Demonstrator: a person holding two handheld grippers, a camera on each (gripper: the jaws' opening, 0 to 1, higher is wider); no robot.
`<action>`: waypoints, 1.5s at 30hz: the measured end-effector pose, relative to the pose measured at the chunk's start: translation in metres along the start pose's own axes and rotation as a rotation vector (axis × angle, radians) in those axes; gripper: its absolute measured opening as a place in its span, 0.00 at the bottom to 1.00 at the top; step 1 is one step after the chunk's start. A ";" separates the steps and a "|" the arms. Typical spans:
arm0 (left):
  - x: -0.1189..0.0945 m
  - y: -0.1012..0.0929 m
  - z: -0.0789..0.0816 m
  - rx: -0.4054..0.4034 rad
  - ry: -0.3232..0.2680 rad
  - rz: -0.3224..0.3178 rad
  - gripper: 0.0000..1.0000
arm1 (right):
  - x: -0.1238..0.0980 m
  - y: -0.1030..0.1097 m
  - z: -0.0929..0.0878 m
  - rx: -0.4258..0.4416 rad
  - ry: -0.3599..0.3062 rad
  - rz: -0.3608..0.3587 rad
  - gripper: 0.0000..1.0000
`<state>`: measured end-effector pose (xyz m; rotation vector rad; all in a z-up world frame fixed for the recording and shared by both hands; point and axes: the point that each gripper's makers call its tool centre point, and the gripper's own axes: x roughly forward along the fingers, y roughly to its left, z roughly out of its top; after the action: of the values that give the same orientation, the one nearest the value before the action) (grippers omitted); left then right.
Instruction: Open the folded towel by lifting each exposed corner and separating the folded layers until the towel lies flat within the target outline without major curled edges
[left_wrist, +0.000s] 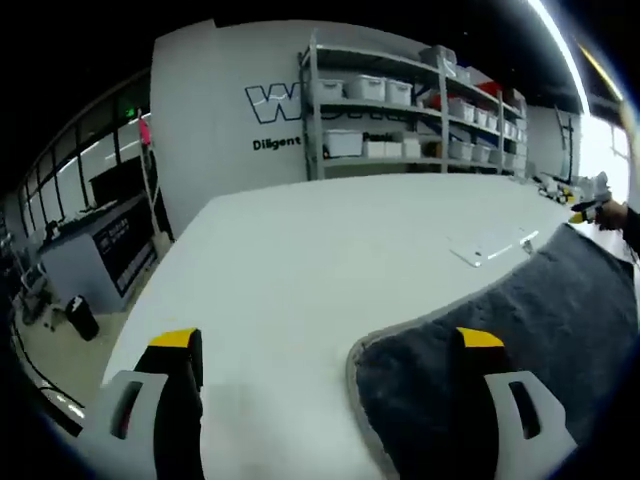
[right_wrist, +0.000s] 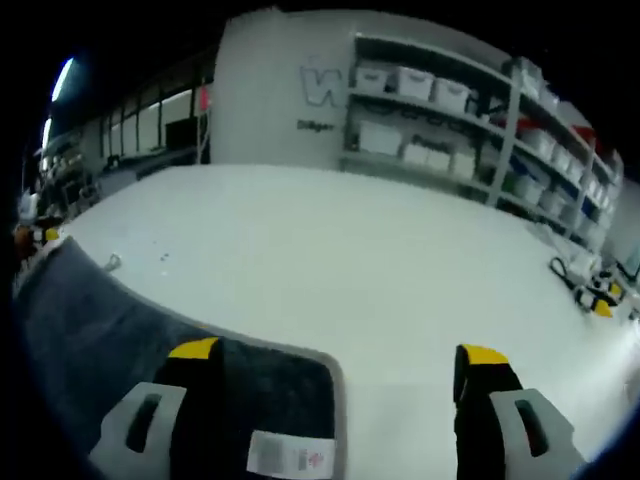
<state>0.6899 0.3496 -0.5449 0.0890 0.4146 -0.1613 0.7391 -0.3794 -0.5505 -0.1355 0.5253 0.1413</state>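
A dark grey towel (left_wrist: 520, 320) with a pale edge band lies on the white table (left_wrist: 300, 260), spreading from the lower middle to the right of the left gripper view. My left gripper (left_wrist: 330, 350) is open over its rounded corner, the right fingertip (left_wrist: 480, 340) above the cloth and the left one above bare table. In the right gripper view the towel (right_wrist: 110, 330) fills the lower left, with a white label (right_wrist: 290, 455) near its corner. My right gripper (right_wrist: 340, 355) is open there, left fingertip (right_wrist: 195, 350) over the cloth, right one over the table (right_wrist: 380, 260).
Grey shelving (left_wrist: 420, 110) with white bins stands behind the table by a lettered wall. A clear plastic piece (left_wrist: 490, 248) lies beyond the towel. Small yellow and black tools (right_wrist: 590, 290) sit near the table's right edge. A person's hand (left_wrist: 610, 212) shows at the far right.
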 end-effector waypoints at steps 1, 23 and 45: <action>-0.005 -0.001 0.005 -0.006 -0.007 -0.003 1.00 | -0.007 -0.001 0.008 -0.005 -0.025 -0.010 1.00; -0.109 -0.088 0.019 0.007 -0.136 -0.148 1.00 | -0.124 0.069 0.015 -0.109 -0.212 0.015 1.00; -0.203 -0.109 0.007 0.021 -0.244 -0.172 1.00 | -0.224 0.104 -0.030 -0.058 -0.325 0.029 1.00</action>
<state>0.4900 0.2698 -0.4616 0.0537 0.1770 -0.3426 0.5153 -0.3047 -0.4725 -0.1580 0.1992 0.2025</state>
